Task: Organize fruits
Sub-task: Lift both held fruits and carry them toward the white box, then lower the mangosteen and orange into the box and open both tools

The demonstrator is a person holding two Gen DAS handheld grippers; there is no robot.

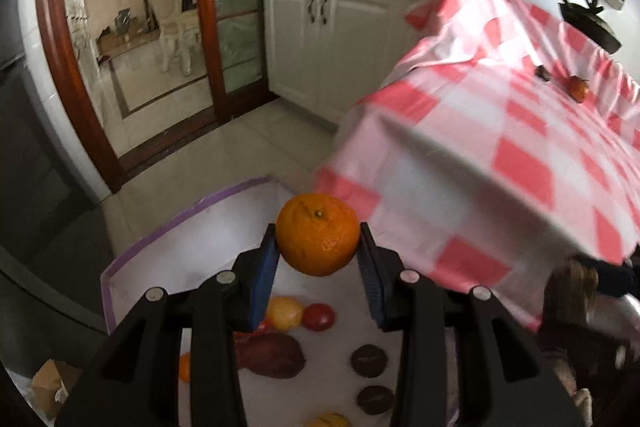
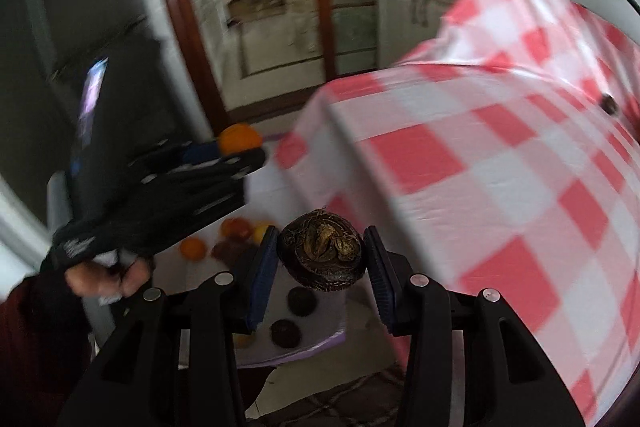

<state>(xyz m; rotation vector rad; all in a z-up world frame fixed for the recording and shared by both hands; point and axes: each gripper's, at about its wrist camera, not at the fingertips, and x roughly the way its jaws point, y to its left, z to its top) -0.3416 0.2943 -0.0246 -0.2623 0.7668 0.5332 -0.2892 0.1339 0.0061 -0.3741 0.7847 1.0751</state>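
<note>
My left gripper (image 1: 319,245) is shut on an orange (image 1: 318,233) and holds it above a white tray with a purple rim (image 1: 168,227). The tray holds several fruits: a red one (image 1: 319,315), a yellow one (image 1: 285,311), a dark red one (image 1: 272,355) and dark round ones (image 1: 369,359). My right gripper (image 2: 320,255) is shut on a dark wrinkled fruit (image 2: 321,255), held above the same tray (image 2: 296,347). The left gripper with its orange (image 2: 239,138) shows at the left of the right wrist view.
A table under a red-and-white checked cloth (image 1: 500,147) stands to the right of the tray, with a small orange fruit (image 1: 579,87) and a dark fruit (image 1: 543,72) on it. White cabinets (image 1: 320,39) and a wooden-framed door (image 1: 208,27) stand behind.
</note>
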